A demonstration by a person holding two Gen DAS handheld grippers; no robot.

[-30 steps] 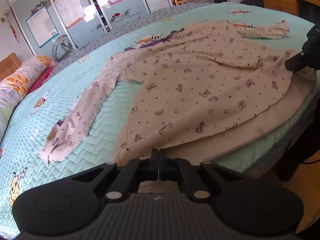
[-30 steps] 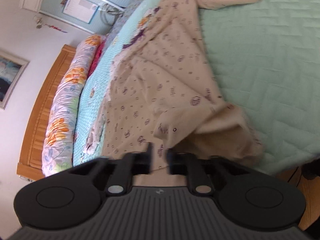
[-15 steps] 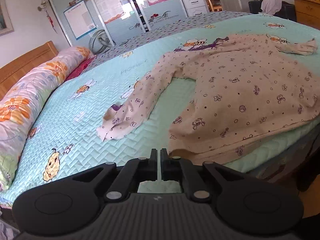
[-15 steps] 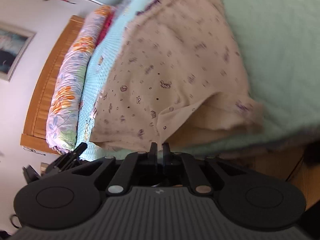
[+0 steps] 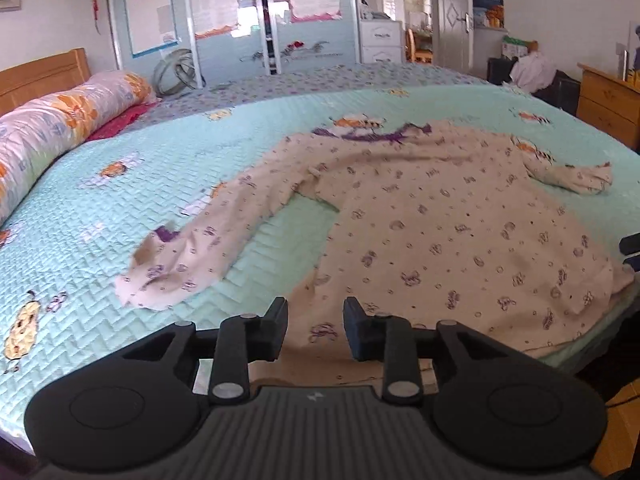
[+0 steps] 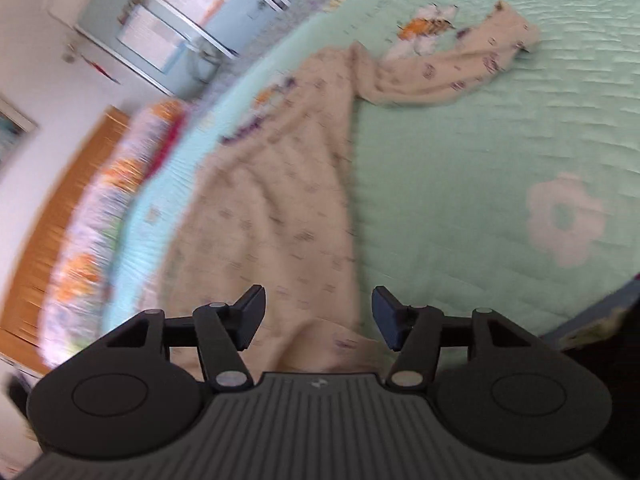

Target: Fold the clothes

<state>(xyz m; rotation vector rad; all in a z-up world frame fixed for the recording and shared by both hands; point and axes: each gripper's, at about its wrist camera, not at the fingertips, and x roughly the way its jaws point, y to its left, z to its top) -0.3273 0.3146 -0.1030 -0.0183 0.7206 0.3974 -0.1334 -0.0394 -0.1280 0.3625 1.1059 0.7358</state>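
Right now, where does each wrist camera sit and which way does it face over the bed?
Left wrist: on the left gripper at the bed's near edge, facing across the beige purple-printed long-sleeved top toward the wardrobe doors; open fingers show.
Right wrist: on the right gripper, rolled sideways and blurred, above the top's hem; open fingers show.
Shared: the top, the mint quilted bedspread and the floral bolster.

mint quilted bed (image 5: 120, 200) w/ beige printed top (image 5: 440, 232) spread flat, floral bolster (image 5: 52, 128) at headboard side
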